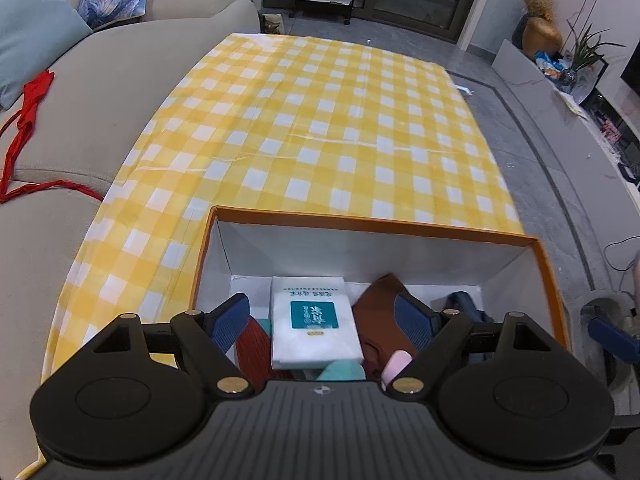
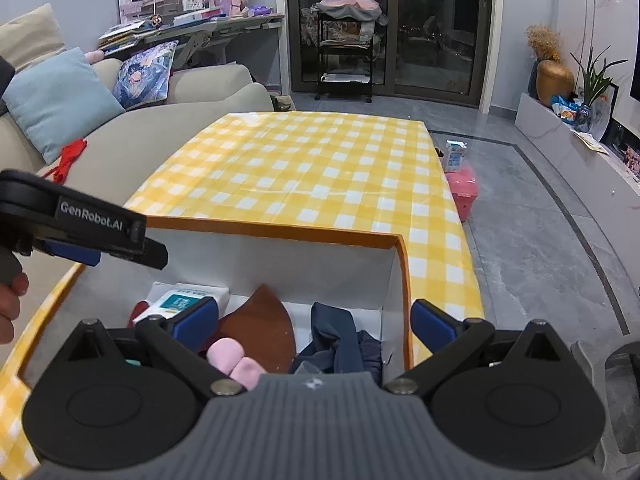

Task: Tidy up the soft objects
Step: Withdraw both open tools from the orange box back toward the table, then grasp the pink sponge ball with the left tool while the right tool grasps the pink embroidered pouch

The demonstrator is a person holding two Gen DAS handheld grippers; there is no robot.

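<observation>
An orange-rimmed box [image 1: 372, 226] with white inner walls stands on the yellow checked tablecloth [image 1: 320, 120]. Inside lie a white tissue pack [image 1: 316, 320], a brown cloth [image 1: 380, 312], a red ribbed cloth [image 1: 254, 346], a teal item [image 1: 344, 372], a pink item [image 1: 396, 364] and a dark blue cloth [image 1: 464, 304]. My left gripper [image 1: 320, 316] is open and empty above the box, over the tissue pack. My right gripper [image 2: 316, 320] is open and empty above the box [image 2: 280, 234], over the brown cloth [image 2: 264, 328], pink item [image 2: 236, 360] and dark blue cloth [image 2: 344, 340]. The left gripper also shows in the right wrist view [image 2: 96, 240].
A beige sofa [image 1: 100, 100] with a blue cushion [image 1: 32, 32] and a red cloth [image 1: 32, 100] runs along the table's left. A pink bin [image 2: 464, 192] and a carton [image 2: 456, 156] stand on the floor right of the table. A low white bench [image 2: 580, 160] holds vases.
</observation>
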